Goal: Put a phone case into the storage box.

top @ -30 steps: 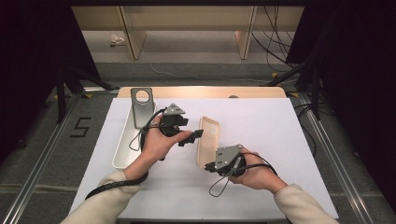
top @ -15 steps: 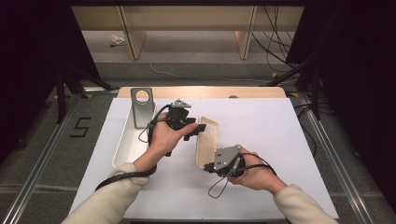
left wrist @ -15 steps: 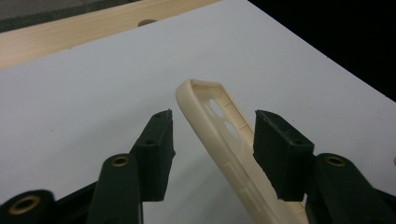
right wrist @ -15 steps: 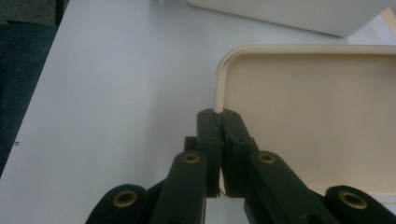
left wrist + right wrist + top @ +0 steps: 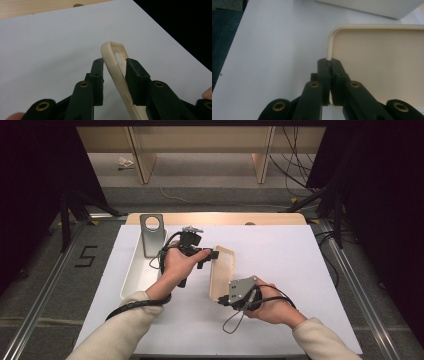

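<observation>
High view: left of the phone case [image 5: 222, 270] sits a white tray [image 5: 137, 270]. Our left gripper [image 5: 210, 256] has been closing around the case's top edge; our right gripper [image 5: 222, 301] pinches its bottom corner, so we can lift it.

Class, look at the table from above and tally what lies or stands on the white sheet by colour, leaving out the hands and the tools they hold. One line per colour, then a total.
Cream: 1, the phone case
White: 1, the long tray
Grey metal: 1, the upright plate with a round hole
Total: 3
</observation>
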Demonstrator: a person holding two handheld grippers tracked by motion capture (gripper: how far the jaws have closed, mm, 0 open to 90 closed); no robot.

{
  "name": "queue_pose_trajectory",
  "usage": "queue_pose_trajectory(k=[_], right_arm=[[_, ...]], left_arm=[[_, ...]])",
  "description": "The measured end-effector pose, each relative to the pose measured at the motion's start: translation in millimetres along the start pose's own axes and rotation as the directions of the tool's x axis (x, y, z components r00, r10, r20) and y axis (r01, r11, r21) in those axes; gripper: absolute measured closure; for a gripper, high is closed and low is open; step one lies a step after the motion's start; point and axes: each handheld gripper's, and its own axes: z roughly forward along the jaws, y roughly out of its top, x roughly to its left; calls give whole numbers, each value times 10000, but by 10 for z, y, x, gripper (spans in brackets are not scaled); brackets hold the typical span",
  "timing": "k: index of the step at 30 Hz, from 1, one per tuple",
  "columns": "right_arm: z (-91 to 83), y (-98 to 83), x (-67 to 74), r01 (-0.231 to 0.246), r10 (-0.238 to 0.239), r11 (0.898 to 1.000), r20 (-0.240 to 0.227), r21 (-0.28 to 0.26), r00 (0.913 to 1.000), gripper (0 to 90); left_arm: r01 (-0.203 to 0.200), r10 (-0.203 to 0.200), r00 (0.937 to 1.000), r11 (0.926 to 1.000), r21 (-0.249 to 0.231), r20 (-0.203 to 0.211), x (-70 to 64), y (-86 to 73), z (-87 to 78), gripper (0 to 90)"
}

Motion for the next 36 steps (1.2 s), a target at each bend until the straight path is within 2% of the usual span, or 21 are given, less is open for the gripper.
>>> queue_pose_trajectory(k=[7,10,14,20,25,27,31,36], right_arm=[[22,-8,5,73,-73,9998,-45,165,10000,885],[35,-19,9,9,-8,9997,-65,262,10000,886],[41,-29,-2,71,-71,9994,-19,329,10000,885],[37,-46,-17,47,-51,9991,99,414,9999,880],[36,-53,-28,-79,72,9994,199,341,9998,867],[34,-56,-29,-155,145,9994,293,320,9995,827],[22,-62,-42,-445,440,9990,720,63,9964,659],[-26,-71,-68,-1142,1205,9921,1419,-521,9825,475]], left_arm=[[219,-215,9990,9997,-101,382,-50,1,-24,744],[573,-555,9953,9981,-207,794,-73,2,-44,781],[573,-541,9940,9979,-316,955,-111,11,-60,806],[280,-237,9957,9985,-471,898,-146,17,-86,830],[-151,198,9971,9979,-634,734,-166,17,-105,837],[-310,356,9973,9970,-711,637,-165,22,-119,837],[-475,532,9969,9943,-957,580,-154,31,-154,837],[-887,945,9947,9880,-1264,403,-140,34,-193,836]])
